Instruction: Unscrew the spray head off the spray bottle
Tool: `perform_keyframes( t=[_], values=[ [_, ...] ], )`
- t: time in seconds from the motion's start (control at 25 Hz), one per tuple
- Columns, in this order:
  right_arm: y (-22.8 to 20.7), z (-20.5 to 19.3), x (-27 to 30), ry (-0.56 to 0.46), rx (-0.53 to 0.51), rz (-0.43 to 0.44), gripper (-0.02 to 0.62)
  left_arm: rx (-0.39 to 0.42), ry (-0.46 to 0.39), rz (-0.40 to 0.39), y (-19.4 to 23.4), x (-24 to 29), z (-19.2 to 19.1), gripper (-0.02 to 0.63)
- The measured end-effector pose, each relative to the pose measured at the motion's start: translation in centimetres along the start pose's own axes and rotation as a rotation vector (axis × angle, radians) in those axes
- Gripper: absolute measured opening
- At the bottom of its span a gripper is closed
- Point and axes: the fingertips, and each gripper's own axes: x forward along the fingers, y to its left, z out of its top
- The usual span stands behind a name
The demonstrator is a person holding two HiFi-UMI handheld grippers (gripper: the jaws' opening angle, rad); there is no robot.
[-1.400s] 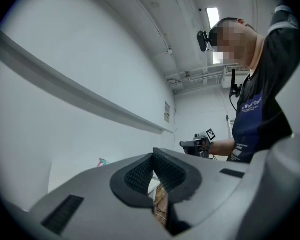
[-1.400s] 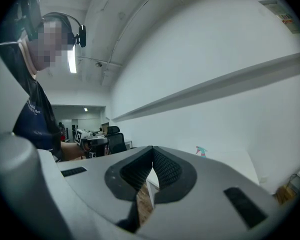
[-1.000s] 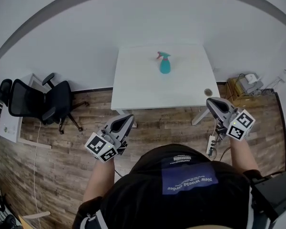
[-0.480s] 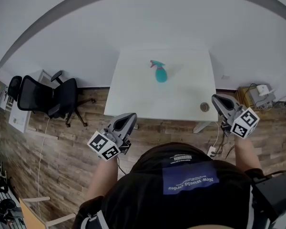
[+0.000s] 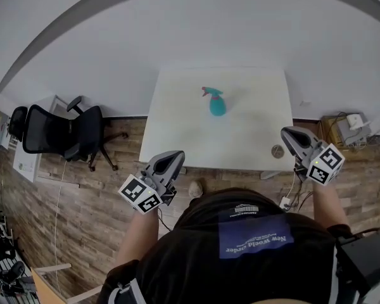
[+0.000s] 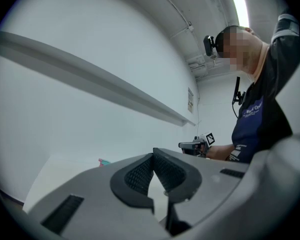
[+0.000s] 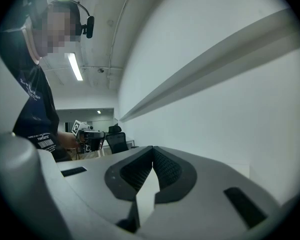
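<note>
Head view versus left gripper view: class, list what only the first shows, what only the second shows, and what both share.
Only the head view: the office chair, the wood floor and the small round thing at the table's near right corner.
Only the left gripper view: the left gripper seen along its jaws, shut and empty, the ceiling light and the person's head camera.
Both: the white table, the teal spray bottle standing on it (only a sliver in the left gripper view), and the right gripper.
</note>
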Motion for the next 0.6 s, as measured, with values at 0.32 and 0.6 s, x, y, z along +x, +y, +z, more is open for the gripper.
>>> perform_keyframes(
  t=[0.32,0.6],
  values=[
    [-0.6,1.3,6.6,-0.002,-0.006,-0.159,-0.009,0.041,0.004,-0.178,8.9,1.4,1.0,0.003],
    [0.7,4.5,14.6,-0.040,0.021,-0.247,-0.009,0.074,0.050,-0.342,16.5,1.5,2.6,0.003]
  ],
)
